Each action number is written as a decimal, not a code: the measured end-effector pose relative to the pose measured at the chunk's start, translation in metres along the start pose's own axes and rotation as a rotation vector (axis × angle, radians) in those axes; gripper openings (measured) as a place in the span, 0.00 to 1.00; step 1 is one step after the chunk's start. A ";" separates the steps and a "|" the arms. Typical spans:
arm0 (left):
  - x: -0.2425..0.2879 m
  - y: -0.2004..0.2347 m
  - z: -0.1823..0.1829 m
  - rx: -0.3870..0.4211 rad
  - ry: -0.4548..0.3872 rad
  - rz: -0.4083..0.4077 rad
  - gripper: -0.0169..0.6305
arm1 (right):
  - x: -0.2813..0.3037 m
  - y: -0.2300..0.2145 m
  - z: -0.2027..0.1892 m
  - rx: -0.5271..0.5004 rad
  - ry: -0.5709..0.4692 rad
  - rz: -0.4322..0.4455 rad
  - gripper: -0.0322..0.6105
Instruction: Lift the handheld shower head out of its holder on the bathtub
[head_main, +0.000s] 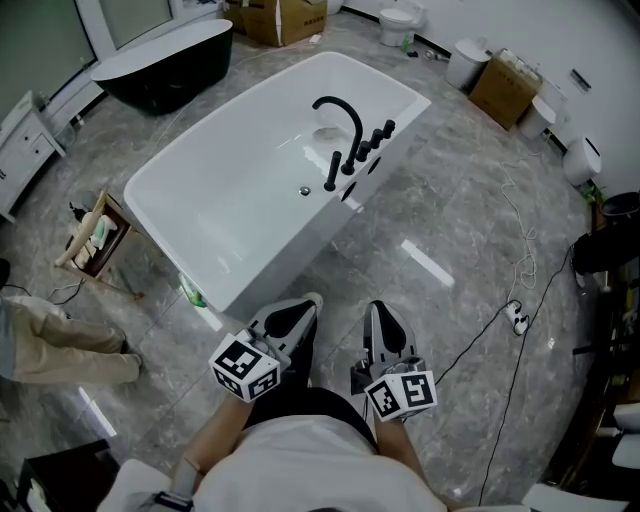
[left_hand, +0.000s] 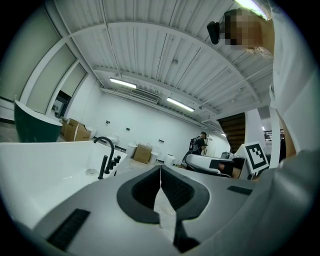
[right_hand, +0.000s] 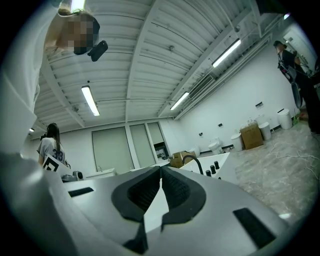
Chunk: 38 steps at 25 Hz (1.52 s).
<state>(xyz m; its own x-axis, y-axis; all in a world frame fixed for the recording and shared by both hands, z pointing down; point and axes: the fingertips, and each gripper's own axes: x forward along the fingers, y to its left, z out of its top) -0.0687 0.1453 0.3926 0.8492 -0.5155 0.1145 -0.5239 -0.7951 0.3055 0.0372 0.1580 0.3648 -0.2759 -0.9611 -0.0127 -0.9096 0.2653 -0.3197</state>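
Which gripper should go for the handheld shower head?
Right, marginally. Both grippers are shut and well back, but the handheld shower head stands on the bathtub rim beside the floor ahead of the right gripper; the left gripper faces its wall.

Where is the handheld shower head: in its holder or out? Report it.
In: the shower head stands upright on the bathtub rim beside the spout.

Bathroom-fixture showroom or warehouse. White rectangular freestanding bathtub out in the open on glossy grey marble-pattern floor. Glossy black oval bathtub beyond it. White ceramic toilets and brown cardboard boxes by the wall. Ribbed white ceiling, long tube lights.
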 end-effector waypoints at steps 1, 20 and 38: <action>0.004 0.002 -0.001 -0.002 0.004 -0.003 0.05 | 0.002 -0.003 -0.001 0.000 0.001 -0.004 0.08; 0.112 0.084 0.031 -0.004 0.038 -0.037 0.04 | 0.114 -0.072 0.026 -0.017 -0.028 -0.004 0.08; 0.214 0.172 0.079 -0.018 0.019 -0.069 0.04 | 0.240 -0.130 0.046 -0.011 -0.013 0.024 0.08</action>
<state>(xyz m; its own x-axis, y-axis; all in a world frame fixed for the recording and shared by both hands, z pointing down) 0.0181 -0.1268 0.3952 0.8845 -0.4533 0.1105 -0.4628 -0.8225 0.3306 0.1038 -0.1107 0.3600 -0.2935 -0.9554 -0.0323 -0.9062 0.2888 -0.3088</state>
